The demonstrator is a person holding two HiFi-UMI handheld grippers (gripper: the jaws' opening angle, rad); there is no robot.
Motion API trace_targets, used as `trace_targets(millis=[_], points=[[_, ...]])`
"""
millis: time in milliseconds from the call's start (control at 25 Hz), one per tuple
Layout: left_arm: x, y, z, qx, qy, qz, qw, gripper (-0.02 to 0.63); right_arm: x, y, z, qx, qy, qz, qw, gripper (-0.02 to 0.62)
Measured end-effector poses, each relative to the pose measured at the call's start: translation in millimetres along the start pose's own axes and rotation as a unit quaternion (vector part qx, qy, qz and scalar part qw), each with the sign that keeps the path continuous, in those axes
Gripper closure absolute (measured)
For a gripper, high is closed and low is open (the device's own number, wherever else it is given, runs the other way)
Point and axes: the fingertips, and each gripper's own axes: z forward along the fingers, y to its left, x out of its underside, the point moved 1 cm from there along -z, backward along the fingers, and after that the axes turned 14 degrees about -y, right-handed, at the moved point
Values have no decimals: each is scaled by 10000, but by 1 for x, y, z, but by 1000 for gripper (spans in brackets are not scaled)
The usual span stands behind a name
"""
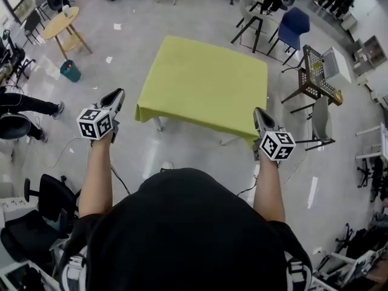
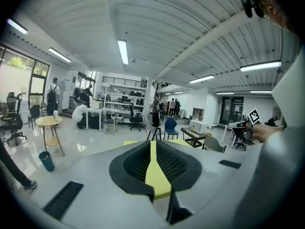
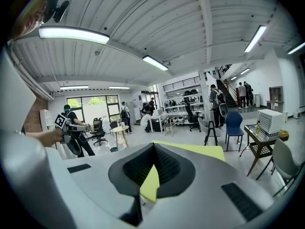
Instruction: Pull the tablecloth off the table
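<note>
1. Busy workshop room with a pale shiny floor (image 1: 182,145) and chairs and people scattered round the edges. The square table (image 1: 159,125) sits in the middle, straight in front of me.
2. The tablecloth (image 1: 206,80) is yellow-green. It covers the whole top and droops a little over every edge. It lies flat with nothing on it.
3. Handling guess: it looks thin, soft and light, so it should bunch and slide rather than resist. There's nothing stiff to grab, so I'd pinch the hanging hem at the two near corners, one per hand, and drag evenly toward me. Pulling one corner alone would probably just skew it.
4. The left gripper (image 1: 117,96) is up in the air off the near-left corner, close to the cloth but apart from it. Its jaws are almost together with just a thin slit left, and nothing is clamped.
5. The right gripper (image 1: 260,114) hovers by the near-right corner. In the head view its tip overlaps the hem, but I can't tell if it touches. Its jaws are fully closed and the cloth looks undisturbed, so I reckon it's empty.
6. Both gripper views look level across the tabletop, with the cloth ahead of and below the jaws. A yellow-green sliver shows in each slot, and I can't say whether it's cloth or part of the tool.
</note>
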Motion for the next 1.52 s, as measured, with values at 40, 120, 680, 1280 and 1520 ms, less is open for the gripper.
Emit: trace_targets(millis=[40, 120, 680, 1280, 1520], points=[[-1, 10, 6, 21, 6, -4, 10000, 552, 0, 2, 5, 49, 9, -6, 10000, 580], [0, 28, 17, 56, 24, -24, 10000, 552, 2, 6, 14, 154, 37, -23, 9999, 580], [27, 115, 60, 474, 302, -113, 9984, 551, 16, 30, 35, 960, 173, -72, 9952, 578], [68, 173, 64, 781, 662, -131, 9947, 551, 47, 36, 31, 1752, 324, -154, 9839, 578], [81, 162, 89, 941, 737, -30, 9928, 551, 59, -4, 13, 2096, 378, -180, 9769, 578]])
